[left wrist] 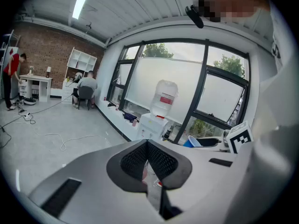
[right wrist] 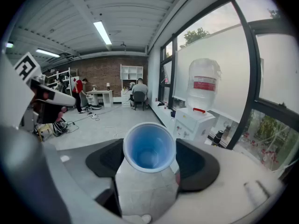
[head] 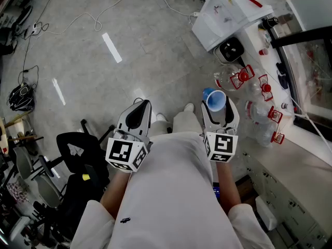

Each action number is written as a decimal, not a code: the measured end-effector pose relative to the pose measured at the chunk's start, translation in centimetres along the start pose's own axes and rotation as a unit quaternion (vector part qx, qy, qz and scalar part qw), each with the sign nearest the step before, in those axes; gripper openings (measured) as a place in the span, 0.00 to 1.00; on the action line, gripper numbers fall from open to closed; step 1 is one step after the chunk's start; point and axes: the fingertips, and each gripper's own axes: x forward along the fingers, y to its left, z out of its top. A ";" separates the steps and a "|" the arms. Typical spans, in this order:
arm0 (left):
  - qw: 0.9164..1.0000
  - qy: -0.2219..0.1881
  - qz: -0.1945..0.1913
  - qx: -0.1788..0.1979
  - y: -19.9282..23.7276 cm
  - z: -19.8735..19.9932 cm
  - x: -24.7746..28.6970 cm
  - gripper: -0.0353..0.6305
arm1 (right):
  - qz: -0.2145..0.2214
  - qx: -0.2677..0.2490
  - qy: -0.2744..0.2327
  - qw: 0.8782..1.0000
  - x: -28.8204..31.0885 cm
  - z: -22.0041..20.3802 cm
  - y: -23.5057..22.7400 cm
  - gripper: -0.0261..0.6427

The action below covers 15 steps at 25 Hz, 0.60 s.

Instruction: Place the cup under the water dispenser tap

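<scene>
Stands on a grey floor, a black chair at its lower left edge and a white cable trailing across its far side. Holds the left gripper out over bare floor, jaws pressed together tip to tip, nothing between them. Grips the blue cup in the right gripper, pads clamped on its sides at a wide spread, open mouth upward, in the air above the floor. Faces the white water dispenser at the floor's far right edge by the window, apart from the cup, with clear bottles lying just right of the cup.
</scene>
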 end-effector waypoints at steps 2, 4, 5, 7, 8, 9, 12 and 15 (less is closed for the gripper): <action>1.000 -0.005 0.002 0.003 -1.1 0.1 -0.7 0.06 | 0.014 -0.010 -0.001 1.000 -2.3 0.1 0.6 0.57; 1.000 -0.011 0.000 0.005 -2.3 0.4 -1.0 0.06 | 0.021 -0.011 -0.004 1.000 -4.1 0.3 0.8 0.57; 1.000 -0.014 -0.001 0.005 -2.8 0.5 -1.0 0.06 | 0.022 -0.008 -0.006 1.000 -4.7 0.3 0.7 0.57; 1.000 -0.019 -0.003 0.004 -3.7 0.5 -1.0 0.06 | 0.026 0.000 -0.012 1.000 -5.6 0.6 0.7 0.57; 1.000 -0.021 -0.003 0.004 -4.2 0.5 -1.0 0.06 | 0.030 0.001 -0.016 0.999 -6.0 0.8 0.6 0.57; 1.000 -0.022 -0.004 0.006 -4.8 0.6 -0.9 0.06 | 0.033 0.000 -0.022 0.999 -6.5 1.1 0.5 0.57; 0.999 -0.028 -0.005 0.016 -7.1 1.1 -0.2 0.06 | 0.038 0.000 -0.036 0.999 -7.6 1.5 -0.9 0.57; 0.999 -0.036 -0.003 0.022 -9.4 1.5 0.1 0.06 | 0.044 0.007 -0.044 0.998 -8.2 1.6 -2.8 0.57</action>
